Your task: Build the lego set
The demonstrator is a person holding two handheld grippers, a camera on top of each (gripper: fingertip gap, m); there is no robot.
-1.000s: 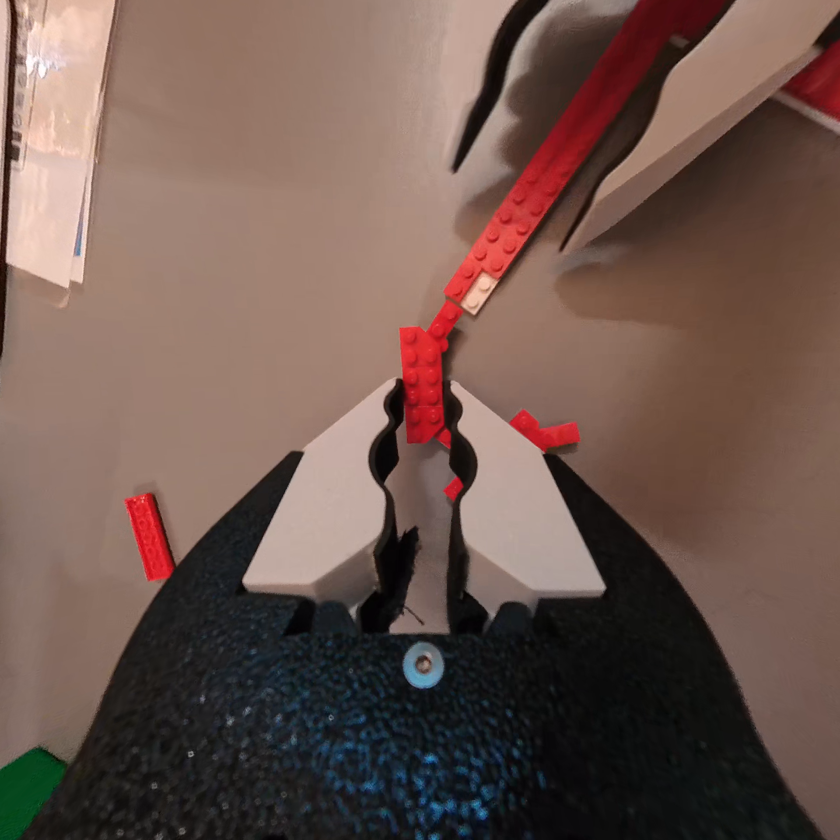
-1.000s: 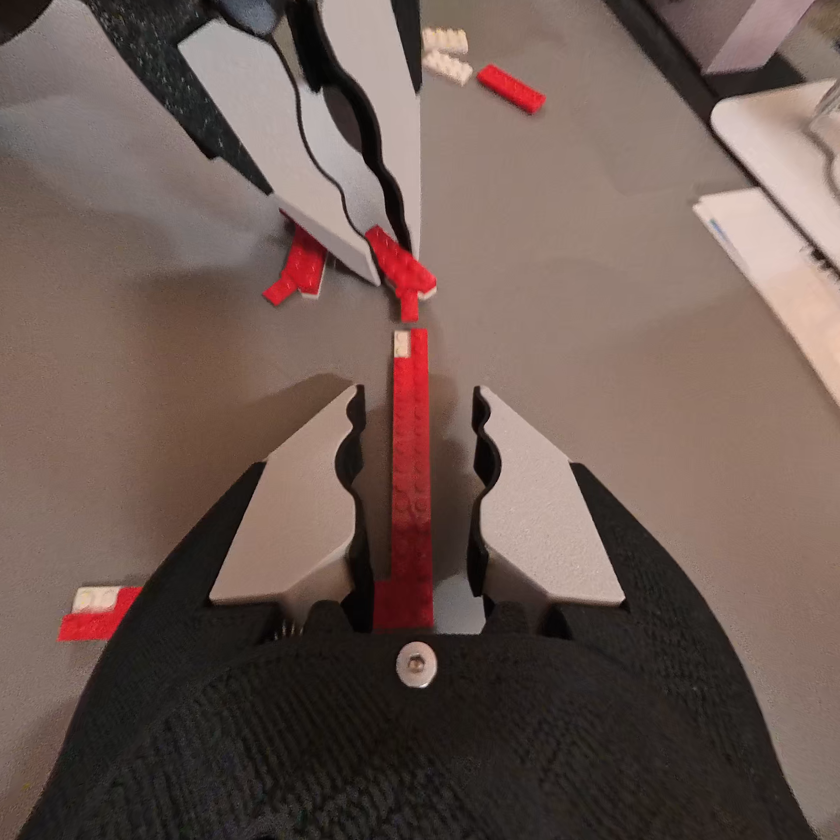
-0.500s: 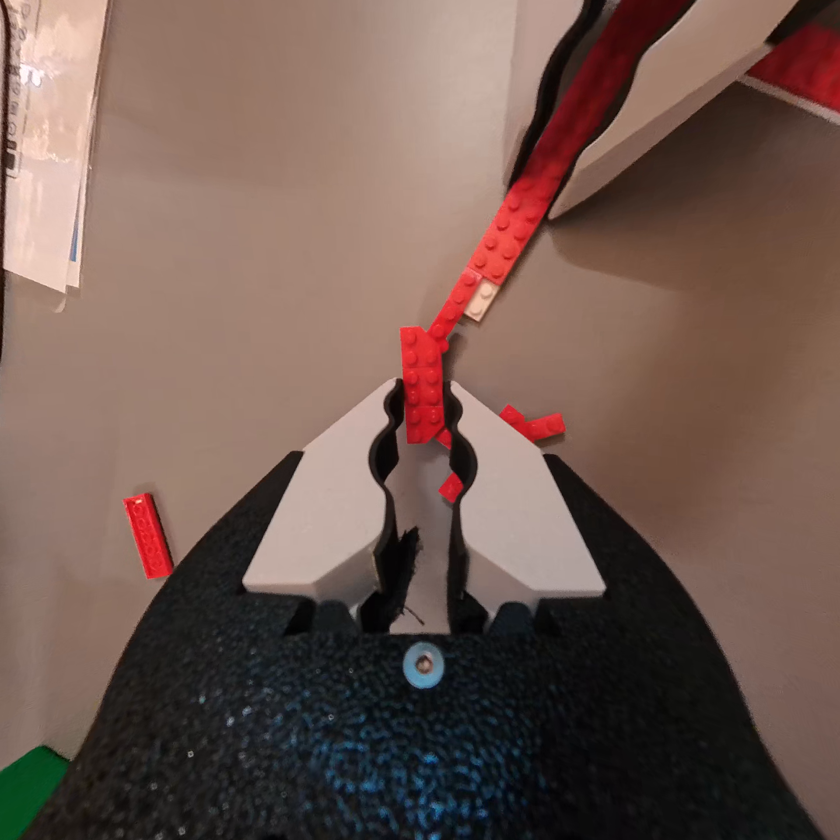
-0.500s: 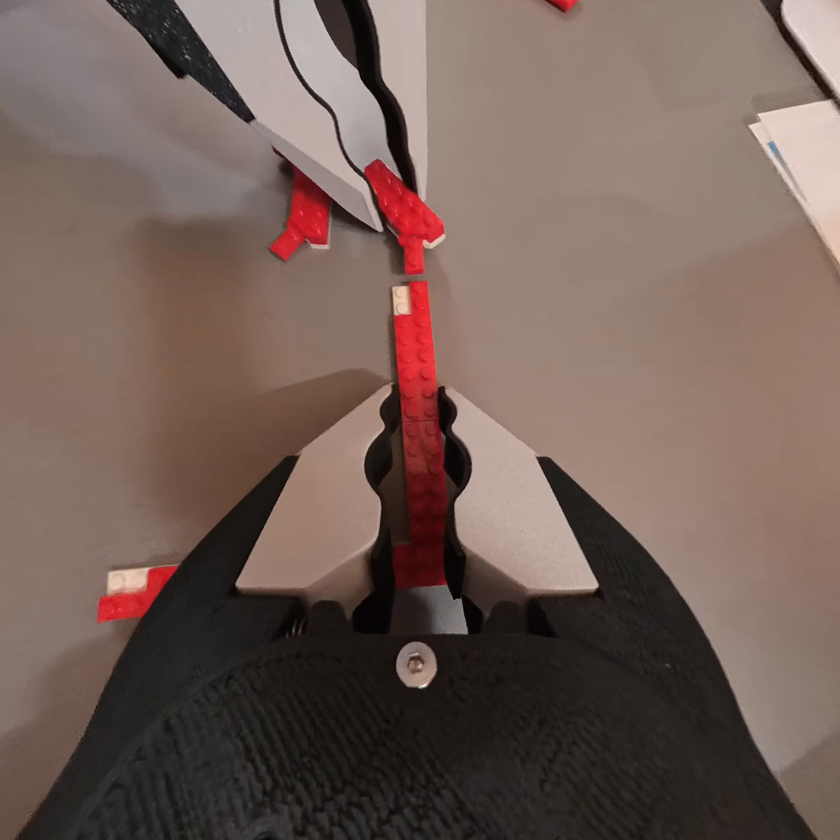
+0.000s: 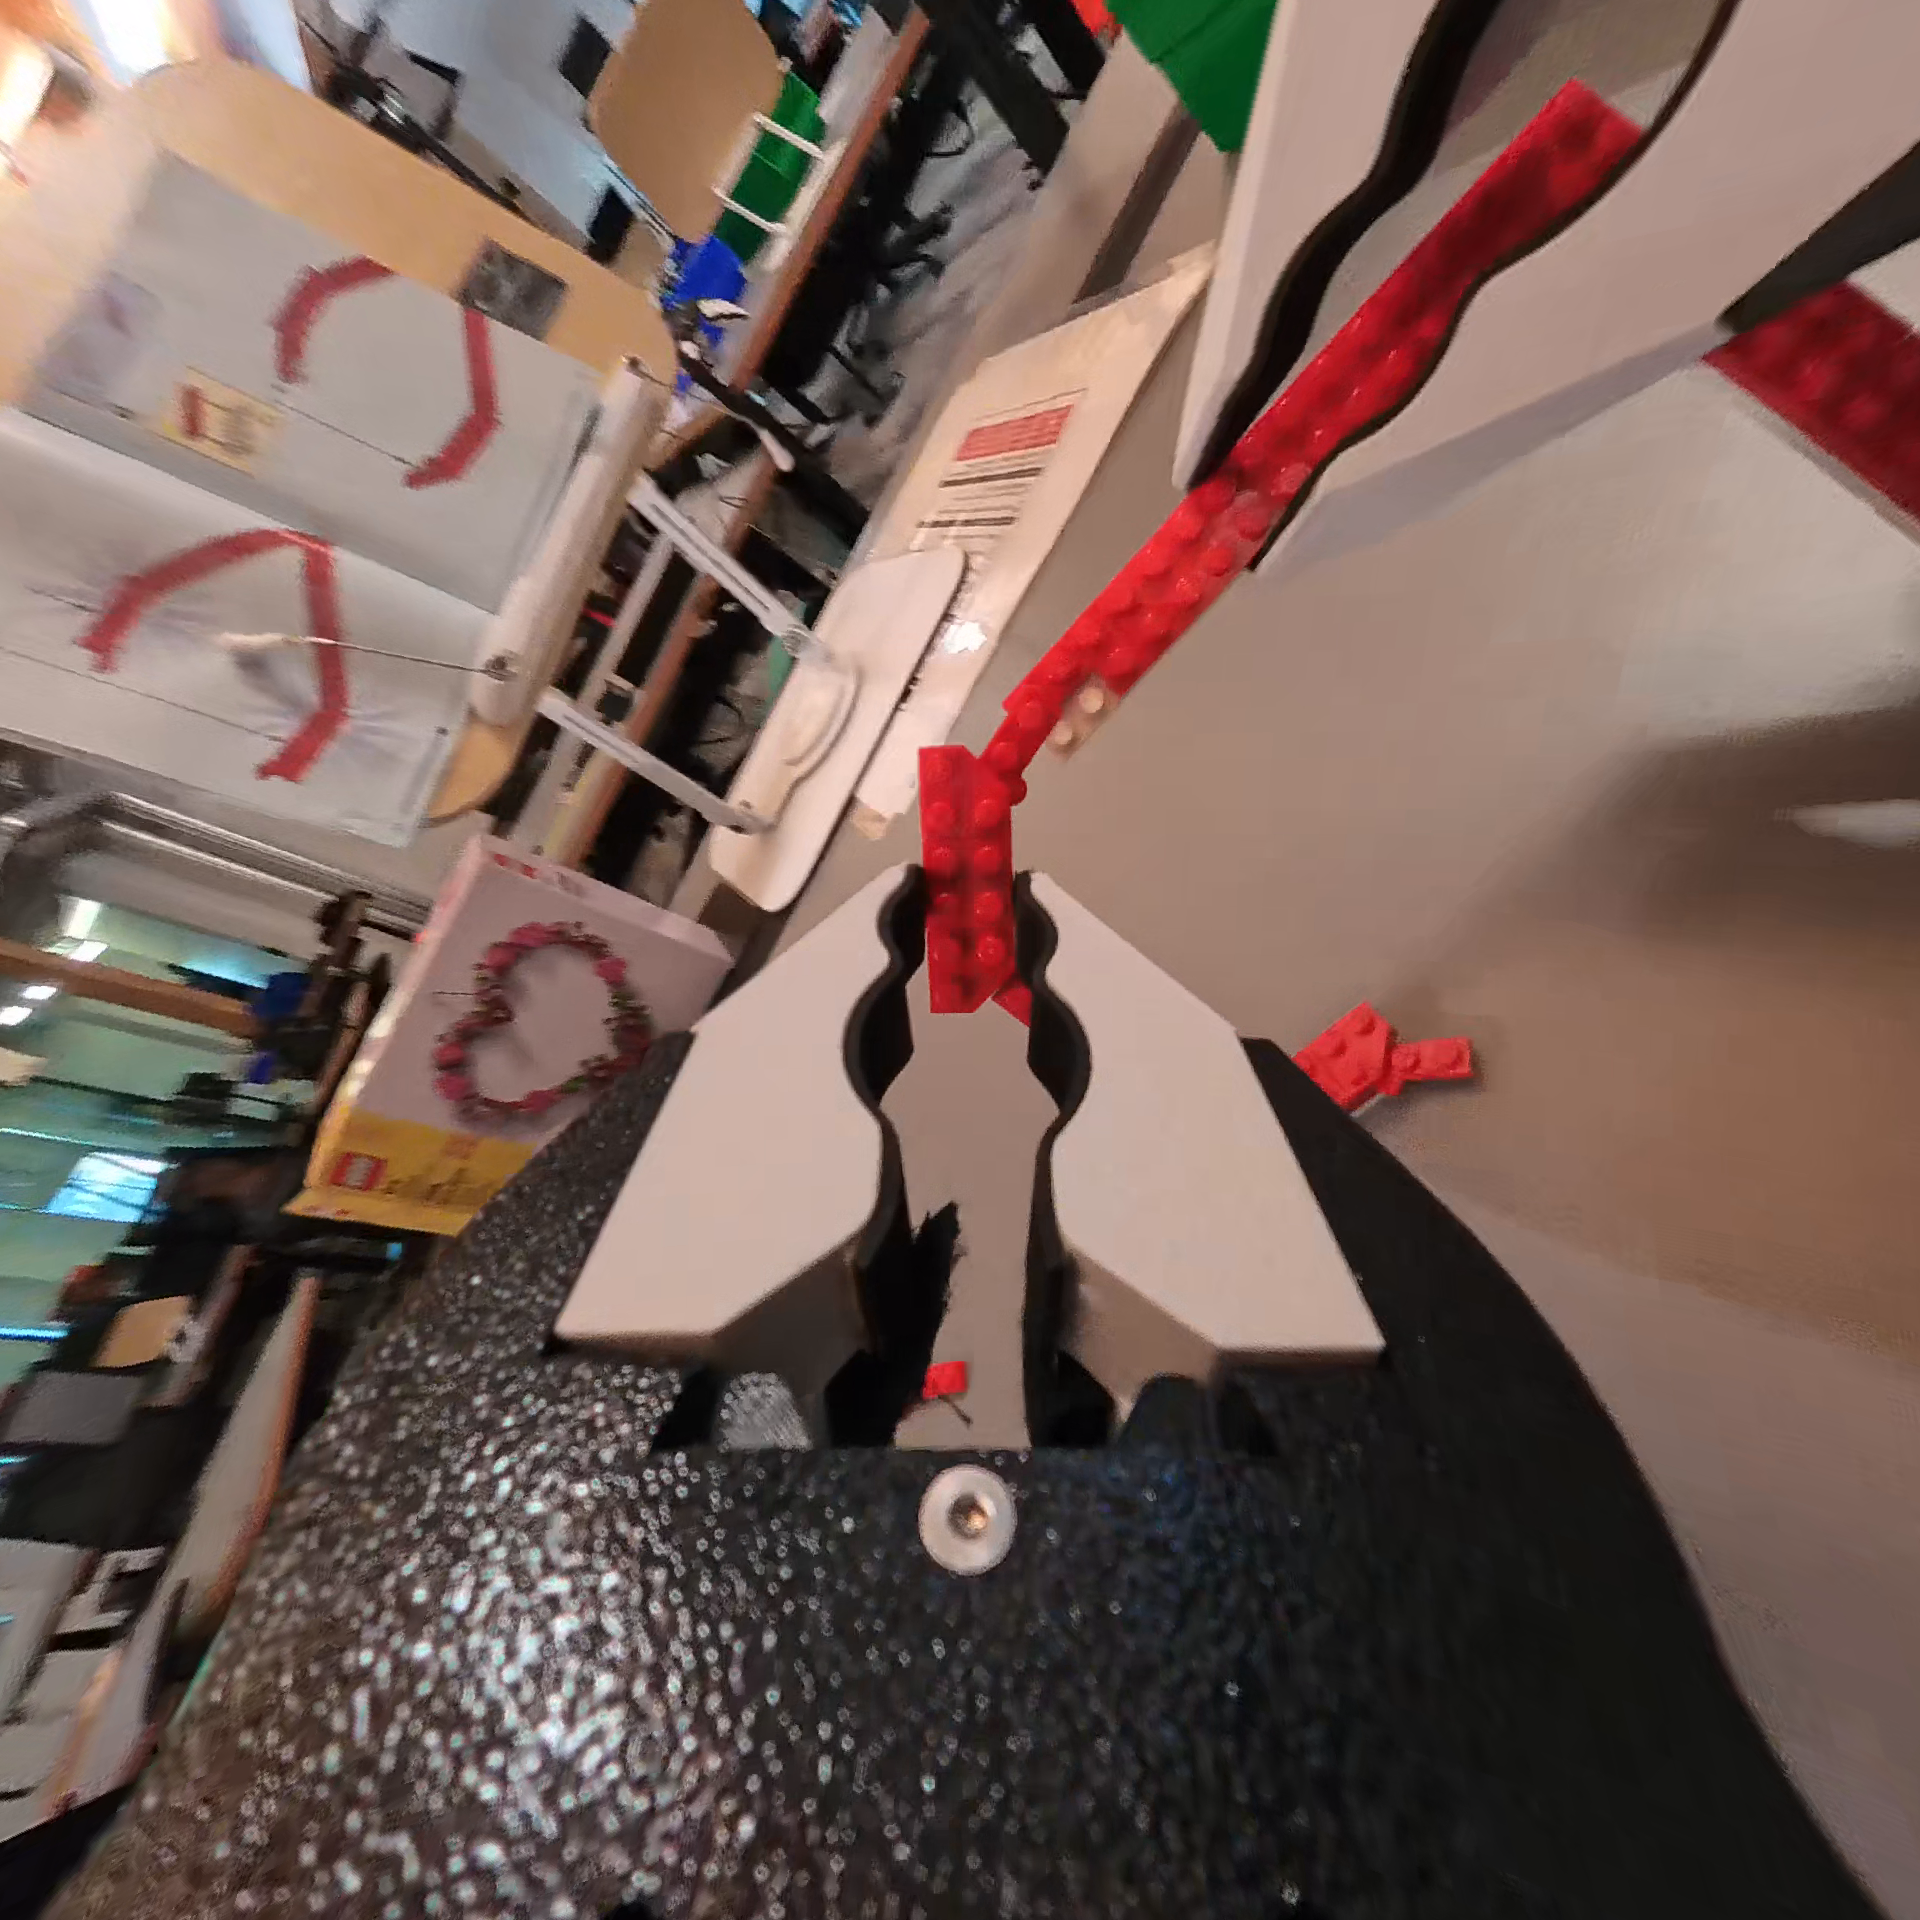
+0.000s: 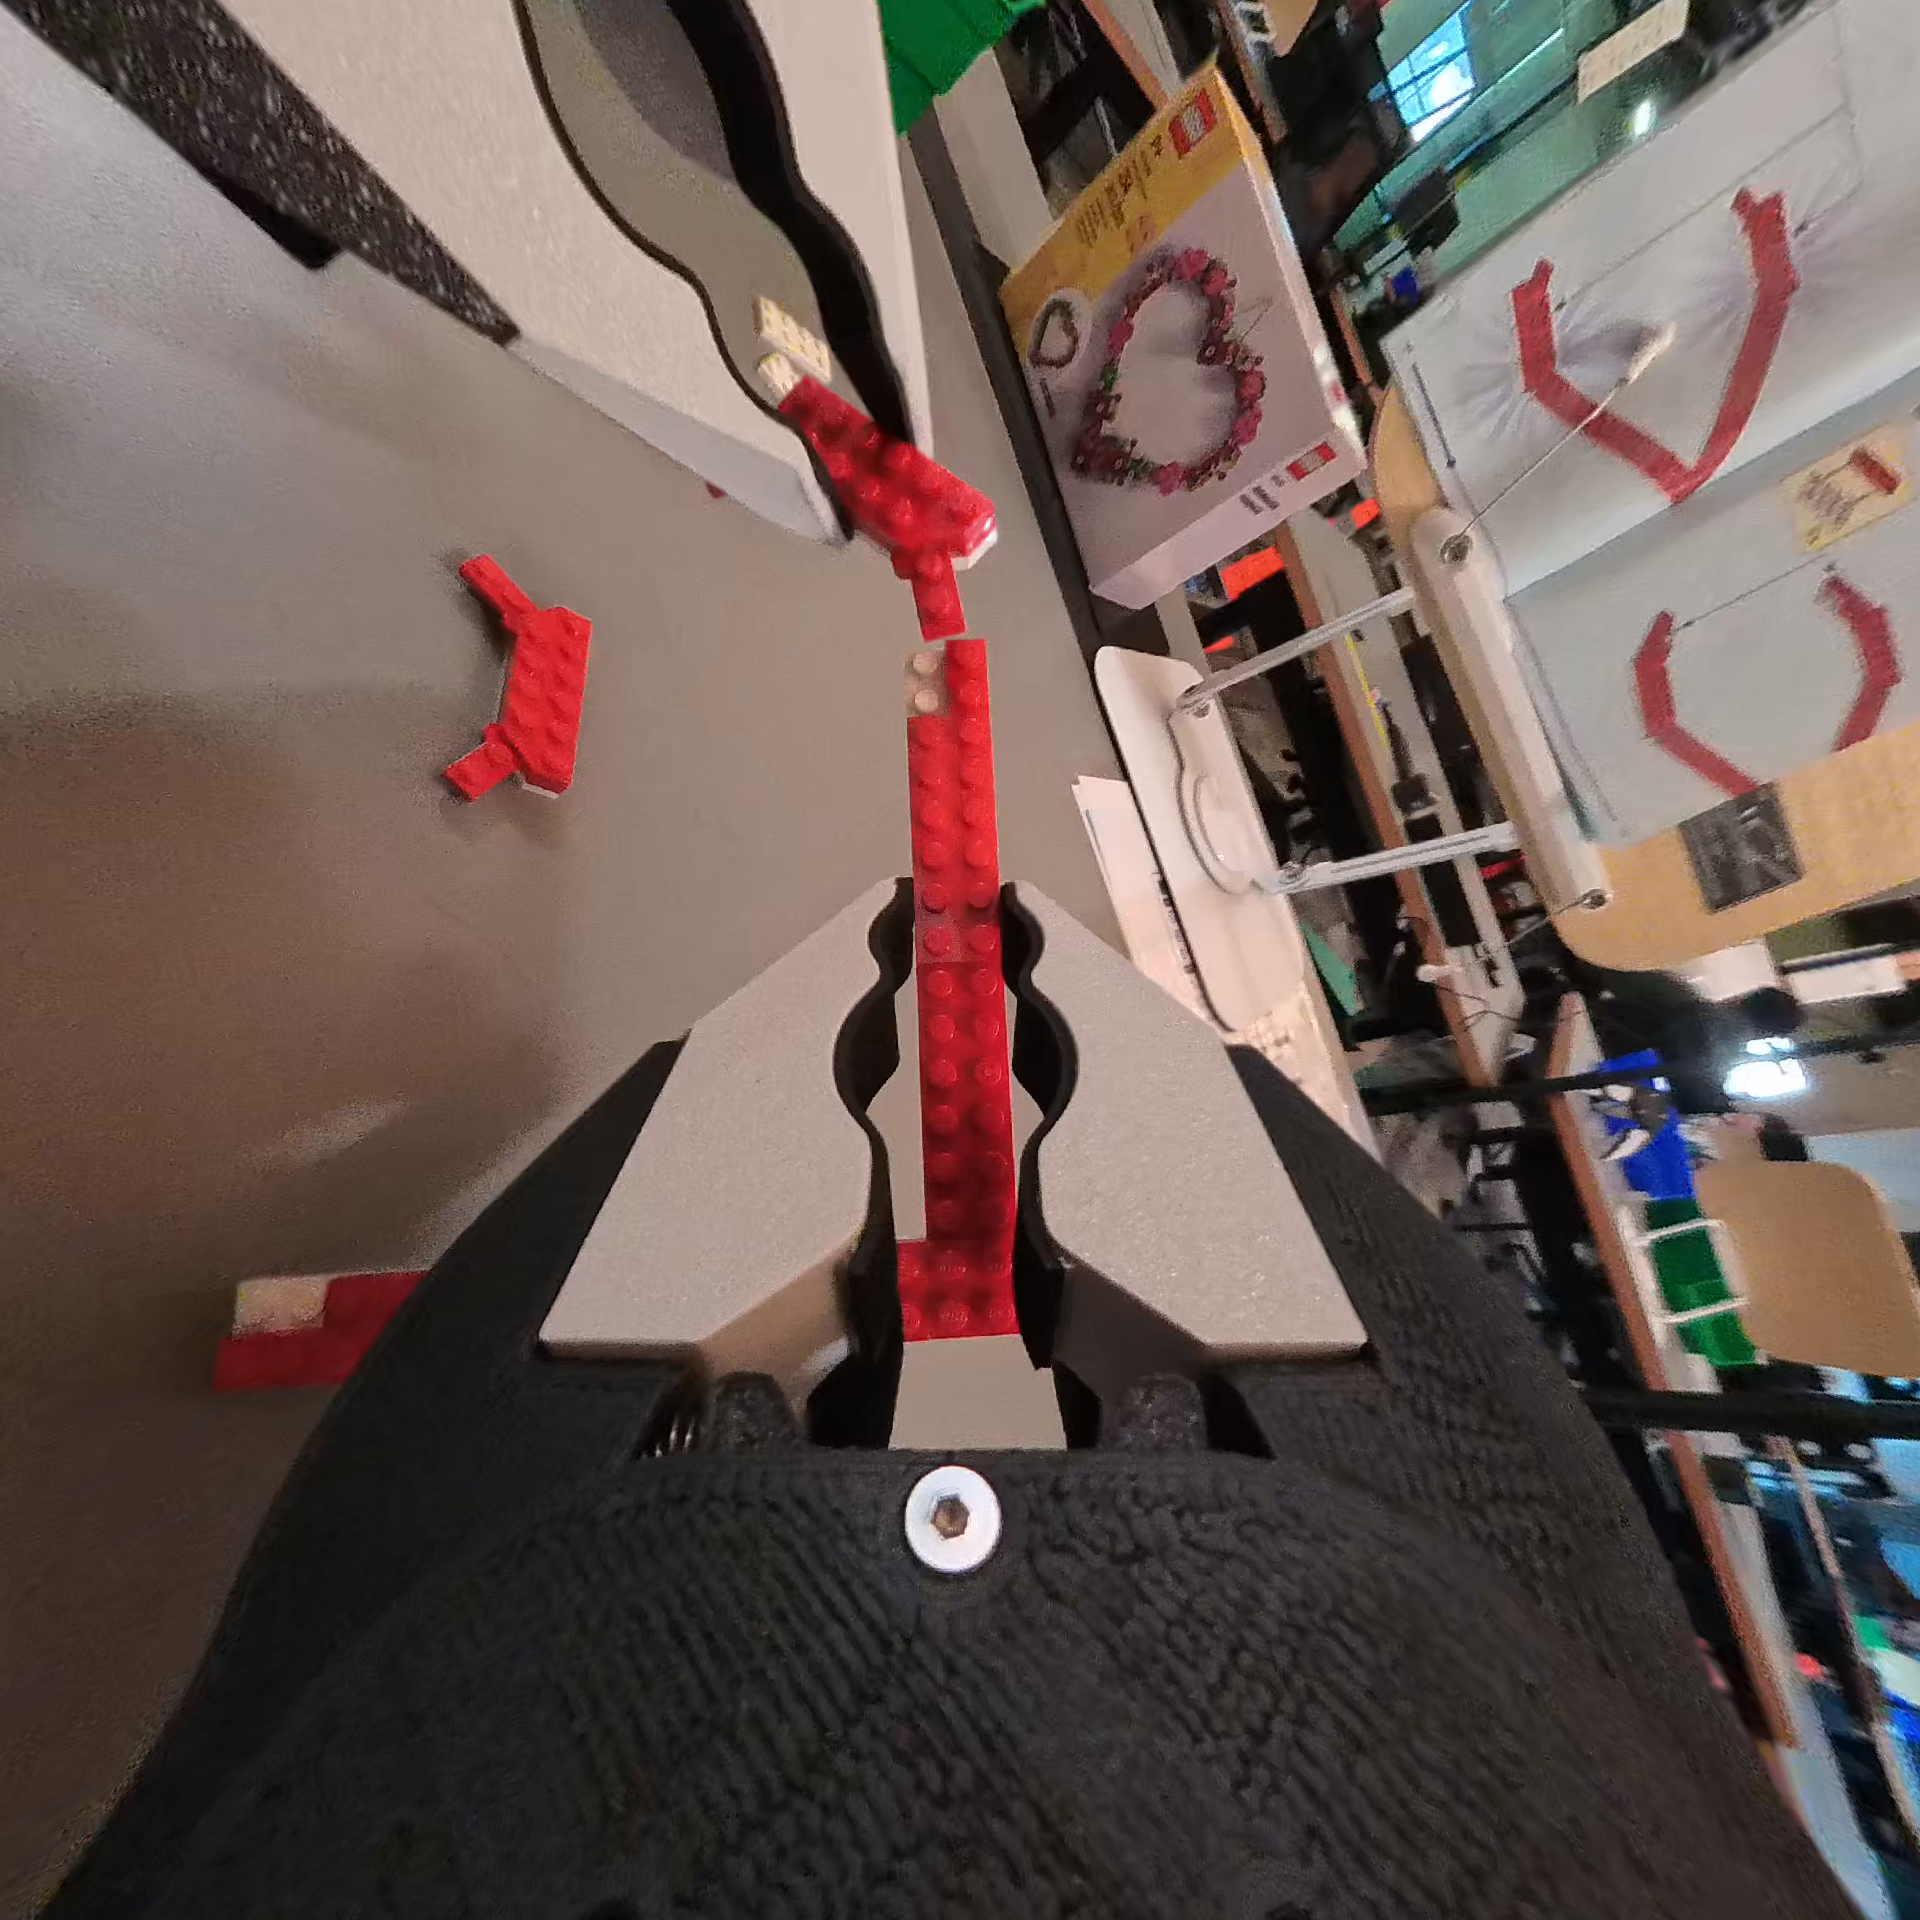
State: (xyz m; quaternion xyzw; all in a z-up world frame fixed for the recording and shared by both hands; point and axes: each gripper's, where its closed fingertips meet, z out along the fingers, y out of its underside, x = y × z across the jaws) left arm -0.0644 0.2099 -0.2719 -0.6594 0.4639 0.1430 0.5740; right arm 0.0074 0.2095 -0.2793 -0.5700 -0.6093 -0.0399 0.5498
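My left gripper [image 5: 971, 888] is shut on a small red angled plate piece [image 5: 968, 883] with a narrow red tab at its far end. My right gripper [image 6: 956, 899] is shut on a long red plate strip [image 6: 961, 935] with a small white plate [image 6: 925, 686] at its tip. Both pieces are held up off the grey table [image 6: 260, 935]. In the right wrist view the strip's tip sits just short of the tab of the left piece [image 6: 904, 494]. In the left wrist view the strip [image 5: 1143, 613] meets the tab.
A red bracket-shaped assembly [image 6: 530, 686] lies on the table, also in the left wrist view [image 5: 1371, 1065]. A red and white strip [image 6: 301, 1330] lies at the lower left. A set box [image 6: 1174, 343], a white tray [image 6: 1195, 790] and papers stand by the table edge.
Both grippers have lifted and tilted with their pieces, so the room beyond the table now shows. The two pieces stay tip to tip. The right gripper shut on the strip a second ago.
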